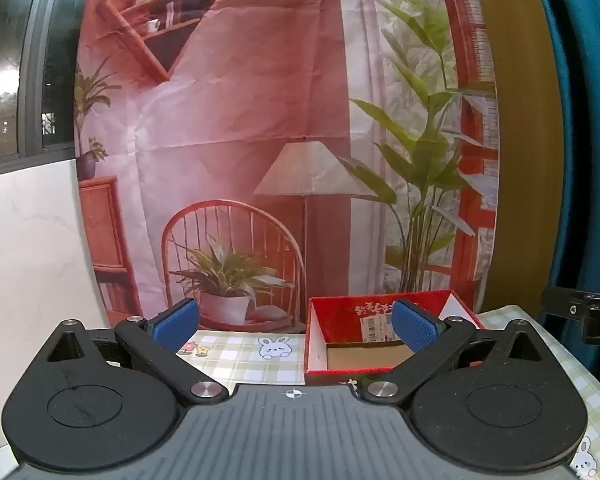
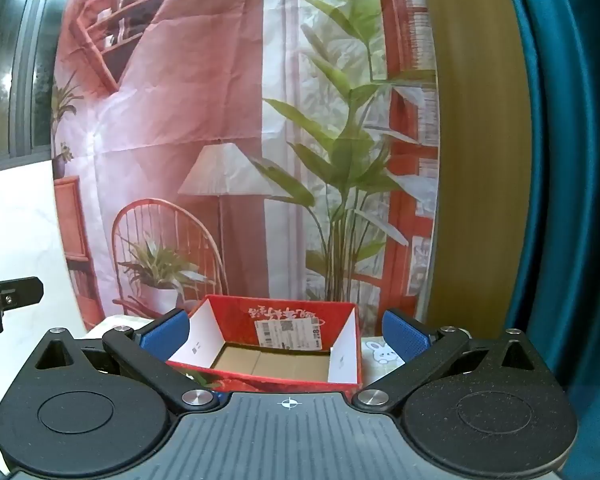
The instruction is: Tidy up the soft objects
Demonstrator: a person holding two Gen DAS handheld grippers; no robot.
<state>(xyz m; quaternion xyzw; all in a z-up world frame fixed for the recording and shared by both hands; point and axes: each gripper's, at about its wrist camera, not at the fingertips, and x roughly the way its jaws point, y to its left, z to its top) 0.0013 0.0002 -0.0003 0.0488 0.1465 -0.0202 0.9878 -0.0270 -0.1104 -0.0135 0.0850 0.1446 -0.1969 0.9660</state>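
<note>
A red cardboard box (image 1: 342,312) with white inner side walls and a bare brown floor stands open on the checked tablecloth (image 1: 244,354). In the left wrist view it lies ahead and to the right, behind my right blue pad. My left gripper (image 1: 296,326) is open wide with nothing between its fingers. In the right wrist view the same red box (image 2: 284,314) sits straight ahead, centred between the blue pads. My right gripper (image 2: 286,336) is open too, and holds nothing. No soft object shows in either view; the box looks empty.
A printed backdrop (image 1: 260,120) of a room hangs just behind the table. A white wall and a window (image 1: 20,60) are at the left, a teal curtain (image 2: 572,160) at the right. The other gripper's black tip (image 1: 580,316) shows at the frame edge.
</note>
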